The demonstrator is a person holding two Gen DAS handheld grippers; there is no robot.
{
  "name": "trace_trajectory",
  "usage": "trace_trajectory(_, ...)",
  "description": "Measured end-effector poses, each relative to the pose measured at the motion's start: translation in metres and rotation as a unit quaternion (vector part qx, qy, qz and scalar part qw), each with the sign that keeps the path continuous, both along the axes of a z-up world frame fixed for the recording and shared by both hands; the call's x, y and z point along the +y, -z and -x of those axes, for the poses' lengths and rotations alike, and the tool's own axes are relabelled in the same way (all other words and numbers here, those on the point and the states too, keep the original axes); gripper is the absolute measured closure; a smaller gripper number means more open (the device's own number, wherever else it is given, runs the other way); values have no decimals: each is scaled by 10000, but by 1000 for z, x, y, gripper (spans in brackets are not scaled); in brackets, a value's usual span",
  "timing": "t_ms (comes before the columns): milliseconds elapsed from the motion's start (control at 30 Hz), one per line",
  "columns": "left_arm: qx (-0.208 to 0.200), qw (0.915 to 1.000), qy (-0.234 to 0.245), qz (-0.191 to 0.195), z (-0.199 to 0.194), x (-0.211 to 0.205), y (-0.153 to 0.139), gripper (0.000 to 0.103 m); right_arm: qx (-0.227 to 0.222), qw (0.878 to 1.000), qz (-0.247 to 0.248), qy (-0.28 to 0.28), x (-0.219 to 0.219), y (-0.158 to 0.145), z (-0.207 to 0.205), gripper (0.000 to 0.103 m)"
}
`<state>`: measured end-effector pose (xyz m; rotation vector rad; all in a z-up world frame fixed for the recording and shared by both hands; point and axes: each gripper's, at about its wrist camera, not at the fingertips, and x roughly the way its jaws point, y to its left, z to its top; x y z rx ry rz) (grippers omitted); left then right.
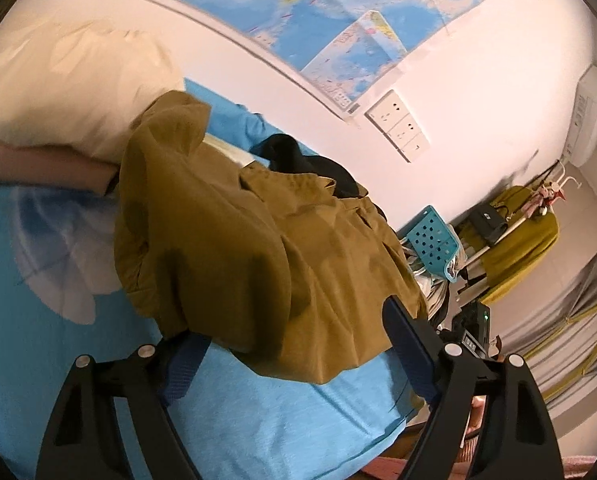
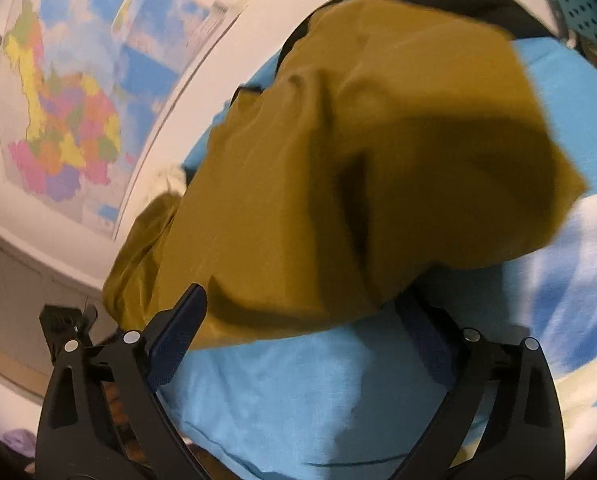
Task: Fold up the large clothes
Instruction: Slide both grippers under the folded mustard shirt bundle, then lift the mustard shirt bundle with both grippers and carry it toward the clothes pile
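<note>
1. A big mustard-brown jacket [image 1: 234, 240] lies in a loose heap on a blue bed sheet [image 1: 282, 420]. It is bunched up and not flat. Its collar [image 1: 286, 180] shows on the far side of the heap.
2. The left gripper [image 1: 294, 344] is right at the near edge of the jacket. Its two fingers stand wide apart. The cloth edge hangs down between them and covers the tip of one finger [image 1: 182, 364]. The other finger [image 1: 410, 348] sits just beside the cloth. They do not pinch it.
3. The right gripper [image 2: 302, 324] is at another edge of the same jacket [image 2: 362, 168]. Its fingers are spread wide too. The hem of the jacket drapes over both finger tips. One finger [image 2: 174, 340] shows a dark blue pad. I cannot tell if this gripper has hold of the cloth.
4. Just past the jacket from the left gripper lies a black piece of clothing [image 1: 298, 156].
5. Far off to the left gripper's left side sits a cream pillow [image 1: 70, 84], with a bare arm [image 1: 46, 168] below it.
6. The sheet has white cloud shapes [image 1: 62, 248] printed on it.
7. Up on the wall past the bed hangs a big colourful map [image 1: 330, 12]. White wall sockets [image 1: 398, 124] sit below it.
8. Off to the left gripper's right side stand a teal basket with holes [image 1: 434, 240] and a rack with yellow-green clothes [image 1: 518, 240].
</note>
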<state>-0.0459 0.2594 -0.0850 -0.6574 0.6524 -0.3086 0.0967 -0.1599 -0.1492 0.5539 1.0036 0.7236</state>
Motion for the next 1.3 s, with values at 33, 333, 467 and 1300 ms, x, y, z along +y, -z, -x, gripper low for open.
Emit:
trace_trajectory(33,-5,10000,13,-24,-1,0,0,22,47,9999,-97,-15,4,0,-2,7)
trace_trajectory(333,530,9974,-36,-491,-11,-2,24,22,-319,9990,-70,318,27,-16,-24,33)
trace_trajectory(467,863,9960,-44,-230,-18,6,47,22,-133,9992,-258,289,19,-9,-30,33)
trace_trajectory(1300,1013,9937,-438,210,-38,16,58,26,115,9967,-703,379,26,9,-59,38)
